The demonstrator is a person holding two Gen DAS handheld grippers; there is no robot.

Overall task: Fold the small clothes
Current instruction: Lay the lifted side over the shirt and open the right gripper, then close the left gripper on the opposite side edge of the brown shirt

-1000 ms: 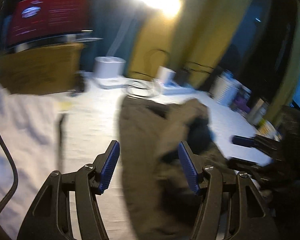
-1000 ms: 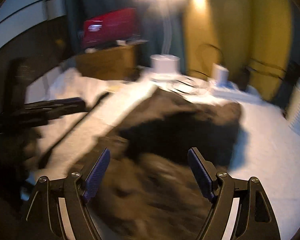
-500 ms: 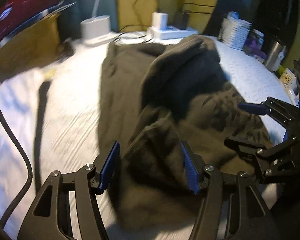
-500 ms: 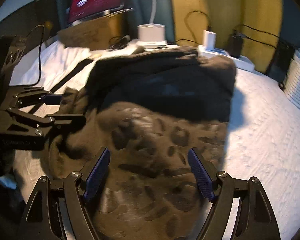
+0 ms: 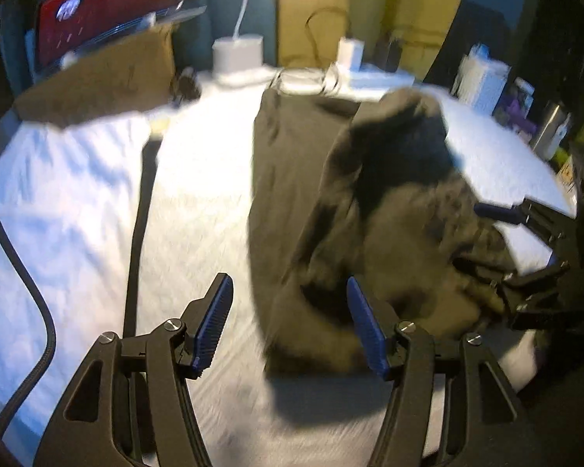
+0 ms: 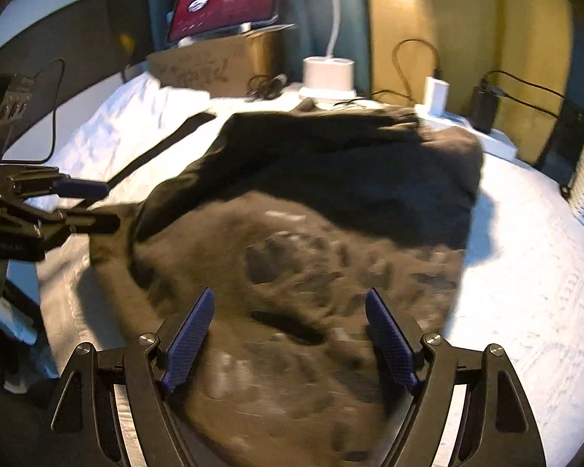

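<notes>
A dark olive-brown garment [image 5: 292, 179] lies crumpled on the white bed [image 5: 198, 210], its near part printed with darker spots [image 6: 311, 241]. My left gripper [image 5: 290, 327] hangs open over the garment's near left edge, and its pads are not pressing on the cloth. My right gripper [image 6: 290, 342] is open wide just above the spotted part, holding nothing. Each gripper shows in the other's view: the right gripper [image 5: 525, 257] at the garment's right side, the left gripper [image 6: 58, 202] at its left side.
At the back stand a cardboard box [image 6: 222, 66] with a red-lit screen [image 6: 226, 4] on it, a white lamp base [image 6: 329, 74], chargers [image 6: 438, 93] and cables. A black strap [image 5: 142, 210] lies on the bed on the left. A white basket [image 5: 482, 81] and bottles sit at the right.
Both views have tipped down from the room toward the bed. The right gripper has sunk closer to the spotted cloth. The left gripper has shifted toward the garment's left edge. Both stay open.
</notes>
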